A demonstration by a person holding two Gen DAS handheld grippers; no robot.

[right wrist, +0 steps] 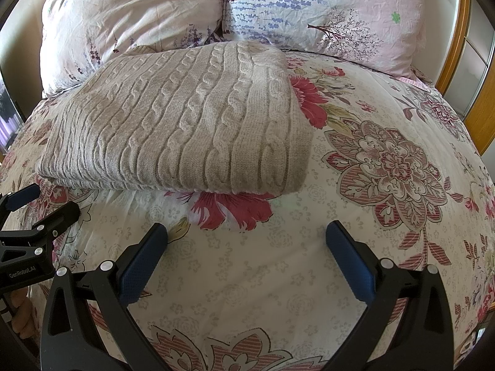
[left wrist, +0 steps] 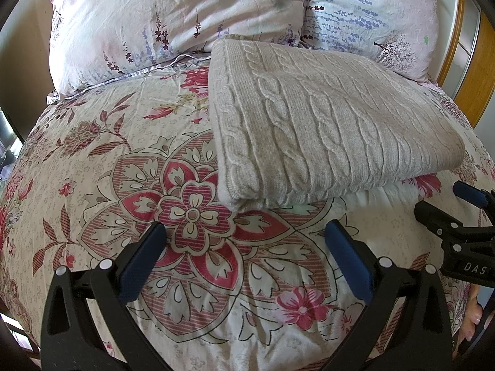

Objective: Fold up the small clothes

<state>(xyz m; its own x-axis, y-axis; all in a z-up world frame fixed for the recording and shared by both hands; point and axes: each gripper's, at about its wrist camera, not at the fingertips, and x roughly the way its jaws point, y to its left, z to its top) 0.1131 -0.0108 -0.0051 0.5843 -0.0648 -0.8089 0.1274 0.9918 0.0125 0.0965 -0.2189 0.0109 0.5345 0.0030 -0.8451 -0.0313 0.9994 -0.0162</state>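
Both tongs [left wrist: 244, 236] (spread, empty) sit short of folded sweater [left wrist: 324, 117].

The sweater [left wrist: 324, 123] is pale beige cable knit. Under it, the quilt [left wrist: 108, 185] is cream with red and pink flowers and striped leaves. At the top, the pillows [right wrist: 133, 15] are pale pink with purple lavender sprigs; gripper pads [right wrist: 142, 266] are blue.

"DAS" on right gripper [left wrist: 464, 204] body — "GenRobot.AI" on left gripper [right wrist: 40, 199] body.
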